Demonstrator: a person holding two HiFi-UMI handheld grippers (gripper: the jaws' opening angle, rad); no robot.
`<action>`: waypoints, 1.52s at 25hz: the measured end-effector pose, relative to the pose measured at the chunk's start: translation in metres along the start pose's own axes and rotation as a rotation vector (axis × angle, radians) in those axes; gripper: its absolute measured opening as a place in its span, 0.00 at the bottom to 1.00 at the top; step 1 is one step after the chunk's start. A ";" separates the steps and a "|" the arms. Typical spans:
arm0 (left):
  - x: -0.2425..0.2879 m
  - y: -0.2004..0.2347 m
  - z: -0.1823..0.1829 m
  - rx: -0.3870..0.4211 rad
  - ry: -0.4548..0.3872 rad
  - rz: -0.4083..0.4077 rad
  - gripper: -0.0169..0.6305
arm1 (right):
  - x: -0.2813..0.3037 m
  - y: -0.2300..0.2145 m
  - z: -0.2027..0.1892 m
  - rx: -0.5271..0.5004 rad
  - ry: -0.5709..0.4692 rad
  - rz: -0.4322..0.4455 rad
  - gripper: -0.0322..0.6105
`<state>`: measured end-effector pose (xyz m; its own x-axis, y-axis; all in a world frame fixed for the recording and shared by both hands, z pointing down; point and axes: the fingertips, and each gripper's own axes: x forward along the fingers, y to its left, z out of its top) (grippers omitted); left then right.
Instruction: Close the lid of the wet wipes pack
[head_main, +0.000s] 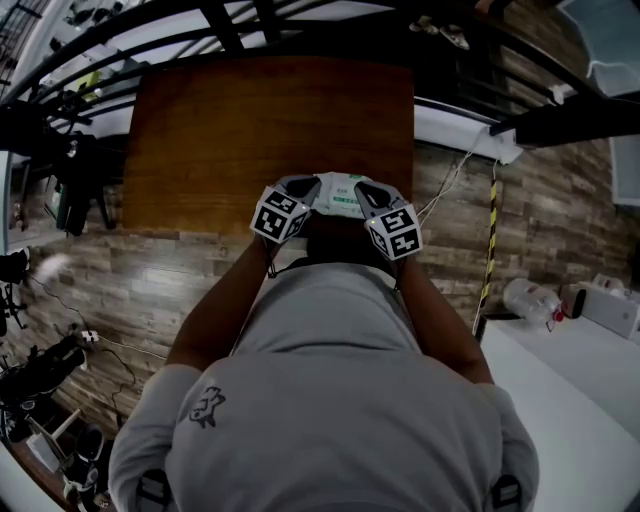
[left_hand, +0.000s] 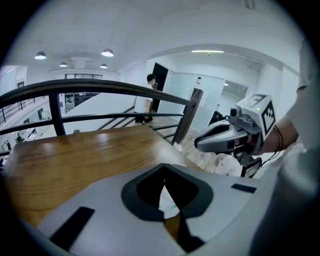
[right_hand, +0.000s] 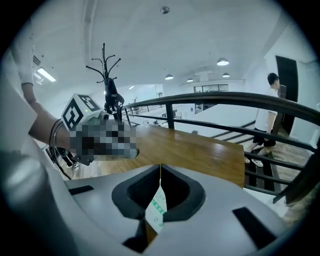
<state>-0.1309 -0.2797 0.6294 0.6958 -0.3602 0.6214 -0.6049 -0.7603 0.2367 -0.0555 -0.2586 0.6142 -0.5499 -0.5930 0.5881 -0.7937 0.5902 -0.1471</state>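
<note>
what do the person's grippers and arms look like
The left gripper and right gripper have light grey, rounded shells with black-lined jaws. Each carries a white cube with black square markers. The person wears a grey short-sleeved t-shirt with a small dark print, and dark bands on the right wrist.

Wet wipes pack (head_main: 338, 195) has both ends hidden — open or closed, cannot tell.

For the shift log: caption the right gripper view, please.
Right gripper shut on the wet wipes pack by its edge, wooden table beyond.
</note>
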 end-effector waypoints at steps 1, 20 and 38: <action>-0.005 -0.002 0.007 0.005 -0.016 -0.001 0.04 | -0.005 0.000 0.006 0.001 -0.016 -0.002 0.11; -0.140 -0.045 0.133 0.126 -0.350 -0.003 0.04 | -0.120 0.026 0.139 0.001 -0.325 0.015 0.11; -0.188 -0.070 0.161 0.199 -0.467 0.004 0.04 | -0.164 0.046 0.155 0.004 -0.424 0.013 0.11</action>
<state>-0.1571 -0.2459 0.3759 0.8202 -0.5317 0.2109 -0.5537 -0.8306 0.0596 -0.0424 -0.2195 0.3878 -0.6177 -0.7586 0.2070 -0.7864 0.5976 -0.1565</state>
